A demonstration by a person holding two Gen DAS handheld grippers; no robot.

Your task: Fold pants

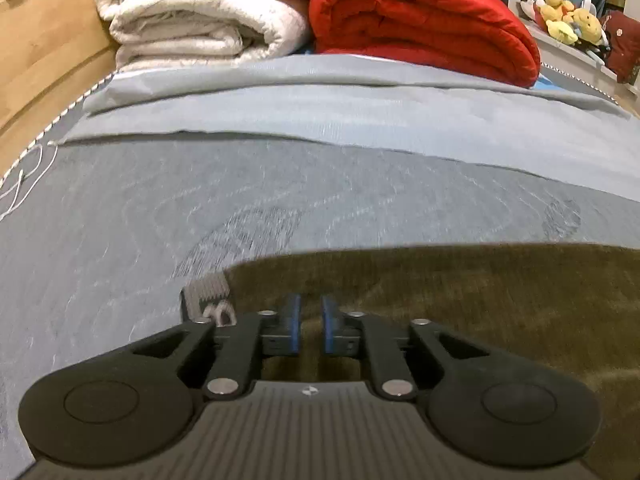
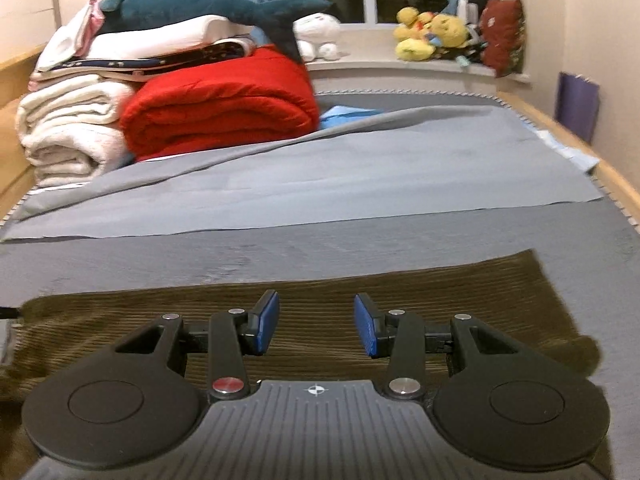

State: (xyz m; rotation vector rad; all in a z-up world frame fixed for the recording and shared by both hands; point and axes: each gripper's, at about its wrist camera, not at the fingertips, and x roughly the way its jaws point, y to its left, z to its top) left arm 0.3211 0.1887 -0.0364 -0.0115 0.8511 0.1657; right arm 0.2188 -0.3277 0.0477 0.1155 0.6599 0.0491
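Lying flat across the lower frame on the bed [image 2: 360, 240]: olive corduroy pants [image 2: 320, 292], soft, floppy, likely grippy. Left gripper [image 1: 308, 322] fingers narrowed, seemingly empty; right gripper [image 2: 316, 326] fingers half open, empty. Pinching an edge.

place: bedroom | cues: bed [image 2: 360, 184], folded quilts [image 2: 224, 112], plush toys [image 2: 432, 32]

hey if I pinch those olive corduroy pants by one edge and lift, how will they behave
The pants lie flat and limp on the bed, so they'd probably droop and drag. The ribbed cloth looks thick, likely grippy rather than slippery.
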